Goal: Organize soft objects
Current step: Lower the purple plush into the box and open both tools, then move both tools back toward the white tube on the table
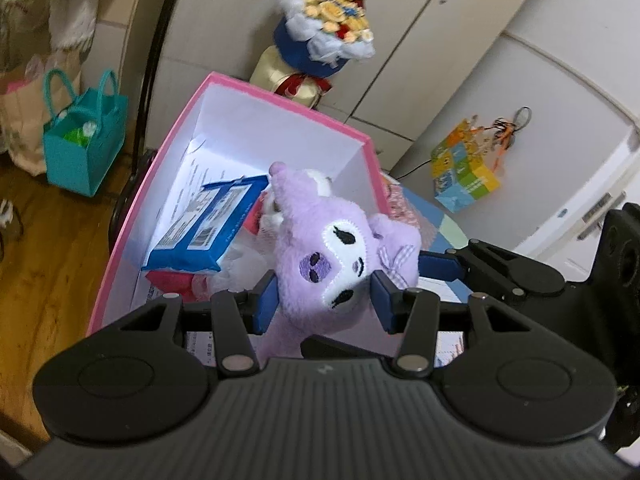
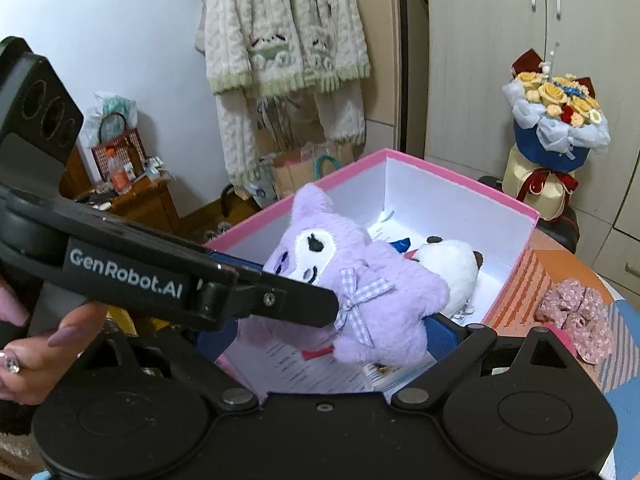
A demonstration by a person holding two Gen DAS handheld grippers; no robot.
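Note:
A purple plush (image 1: 320, 248) with a gingham bow hangs over the open pink box (image 1: 280, 96). My left gripper (image 1: 325, 300) is shut on its head, a blue pad on each cheek. One of the right gripper's fingers (image 1: 438, 266) presses the plush's ear from the right. In the right wrist view the purple plush (image 2: 360, 276) fills the gap of my right gripper (image 2: 330, 334), whose right pad touches it; the left gripper's arm hides the left pad. A white panda plush (image 2: 452, 268) and a blue pack (image 1: 200, 232) lie in the pink box (image 2: 460, 176).
A flower bouquet (image 2: 556, 120) stands behind the box by the wardrobe doors. A floral fabric piece (image 2: 576, 320) lies on the table to the right. A teal bag (image 1: 80, 140) sits on the wooden floor to the left. A hand (image 2: 40, 344) holds the left gripper.

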